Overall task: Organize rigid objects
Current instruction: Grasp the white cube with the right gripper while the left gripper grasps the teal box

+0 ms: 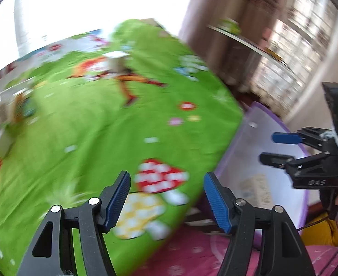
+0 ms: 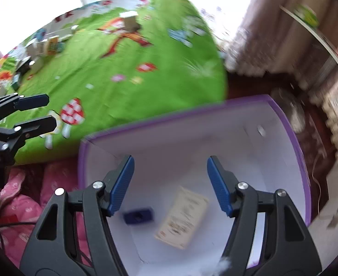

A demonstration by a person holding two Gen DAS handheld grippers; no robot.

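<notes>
the right claw (image 2: 170,184) hangs over the purple-rimmed box (image 2: 290,124), its jaws apart and empty. inside the box lie a pale carton (image 2: 182,218) and a small blue block (image 2: 138,216), blurred. the left claw (image 1: 166,197) stands parted and empty above the green mat (image 1: 99,126), where more small boxes (image 2: 42,46) sit, perhaps cartons.
</notes>
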